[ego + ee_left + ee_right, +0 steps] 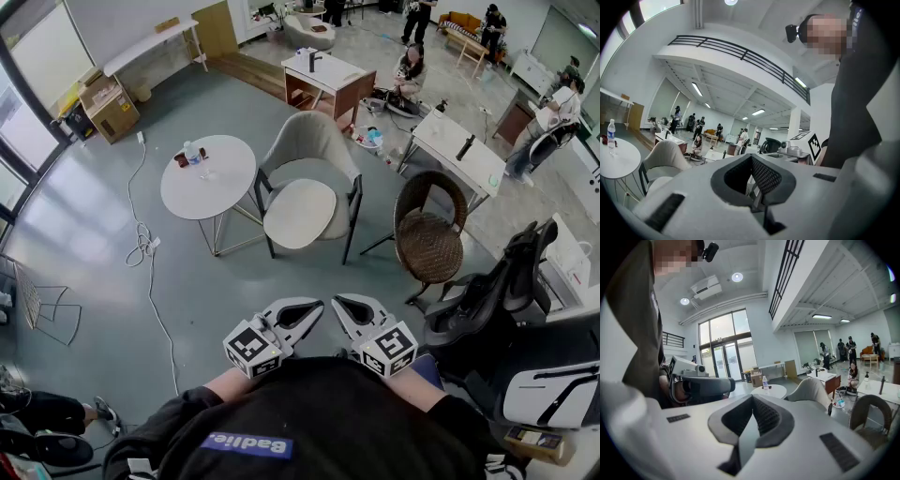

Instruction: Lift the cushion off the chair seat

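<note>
The cushion [300, 214] lies flat on the seat of the chair [312, 141], straight ahead of both sets of fingertips and well apart from them, so the lift hasn't begun. Your left gripper [307, 309] and right gripper [347, 307] sit tucked close to your body with their tips angled toward each other. Both have their jaws closed on nothing (a resting carry for the approach, I'd judge). The round table [208, 176] with its bottle [192, 153] stands just left of the chair. A wicker chair [429, 239] sits ahead and right of your right fingertips. You'll likely need to open the jaws before reaching the cushion's edge.
</note>
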`<action>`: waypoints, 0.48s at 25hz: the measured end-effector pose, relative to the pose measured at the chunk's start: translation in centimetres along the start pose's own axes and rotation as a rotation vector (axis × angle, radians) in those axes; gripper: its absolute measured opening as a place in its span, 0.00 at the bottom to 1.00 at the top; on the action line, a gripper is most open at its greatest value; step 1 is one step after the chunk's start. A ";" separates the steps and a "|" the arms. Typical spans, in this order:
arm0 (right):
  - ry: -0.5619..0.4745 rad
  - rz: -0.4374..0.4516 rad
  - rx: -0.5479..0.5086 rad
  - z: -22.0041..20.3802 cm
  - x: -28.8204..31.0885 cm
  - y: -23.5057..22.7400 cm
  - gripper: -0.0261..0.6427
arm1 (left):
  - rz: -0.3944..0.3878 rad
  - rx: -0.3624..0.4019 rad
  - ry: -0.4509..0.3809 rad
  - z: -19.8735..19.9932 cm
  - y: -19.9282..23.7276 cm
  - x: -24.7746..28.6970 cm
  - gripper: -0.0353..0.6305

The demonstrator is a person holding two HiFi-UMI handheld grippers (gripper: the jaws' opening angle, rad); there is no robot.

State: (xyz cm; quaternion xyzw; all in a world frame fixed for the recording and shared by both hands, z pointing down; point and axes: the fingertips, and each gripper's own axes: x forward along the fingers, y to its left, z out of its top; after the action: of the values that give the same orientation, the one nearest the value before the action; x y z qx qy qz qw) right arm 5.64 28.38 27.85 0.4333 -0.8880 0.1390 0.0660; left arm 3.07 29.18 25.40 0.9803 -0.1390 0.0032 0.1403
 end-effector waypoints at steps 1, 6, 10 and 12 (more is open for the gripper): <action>0.000 0.001 -0.001 0.0 0.0 0.0 0.08 | -0.003 0.004 -0.001 -0.1 0.0 0.0 0.08; 0.002 0.006 -0.002 0.0 -0.2 -0.2 0.08 | 0.003 0.003 -0.003 0.0 -0.1 0.3 0.08; 0.003 0.014 -0.004 0.0 -0.2 -0.5 0.08 | 0.011 -0.002 -0.002 0.0 0.0 0.6 0.08; 0.005 0.019 -0.004 0.0 -0.3 -0.5 0.08 | 0.014 -0.001 -0.002 0.0 0.0 0.7 0.08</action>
State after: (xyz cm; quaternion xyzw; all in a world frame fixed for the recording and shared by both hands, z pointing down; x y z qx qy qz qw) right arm 6.22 28.27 27.84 0.4241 -0.8923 0.1390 0.0677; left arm 3.74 29.00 25.40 0.9792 -0.1459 0.0031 0.1408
